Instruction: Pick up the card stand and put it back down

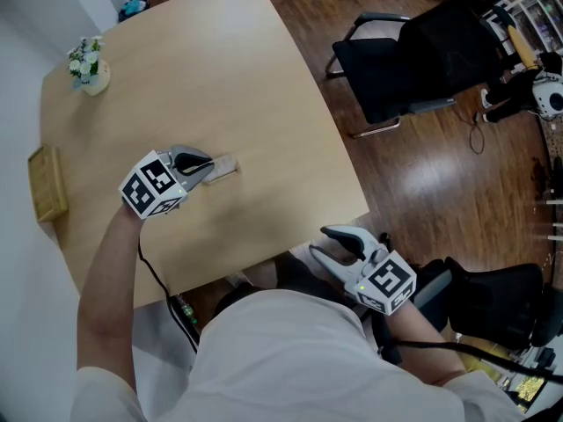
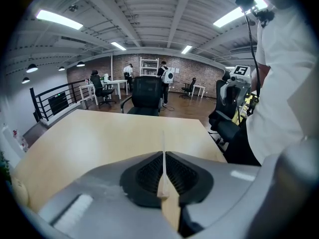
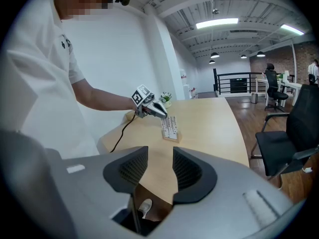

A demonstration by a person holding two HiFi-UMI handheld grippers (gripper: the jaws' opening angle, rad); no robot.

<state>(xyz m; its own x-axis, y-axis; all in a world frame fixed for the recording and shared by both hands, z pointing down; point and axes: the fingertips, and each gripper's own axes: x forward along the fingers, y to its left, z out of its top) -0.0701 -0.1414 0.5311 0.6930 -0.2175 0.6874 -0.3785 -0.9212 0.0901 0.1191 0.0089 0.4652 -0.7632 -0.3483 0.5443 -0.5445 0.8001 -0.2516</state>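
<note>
The card stand is a small wooden base holding an upright printed card, near the middle of the pale wooden table. My left gripper is shut on it. In the left gripper view the thin card runs edge-on between the pressed pads of the left gripper. The right gripper view shows the card stand at the table surface with the left gripper on its near end; whether it touches the table I cannot tell. My right gripper is open and holds nothing, off the table's near edge, and its jaws stand apart.
A small pot of flowers stands at the far left corner. A wooden tray lies along the left edge. A black chair stands beyond the table's right side. The left gripper's cable hangs over the near edge.
</note>
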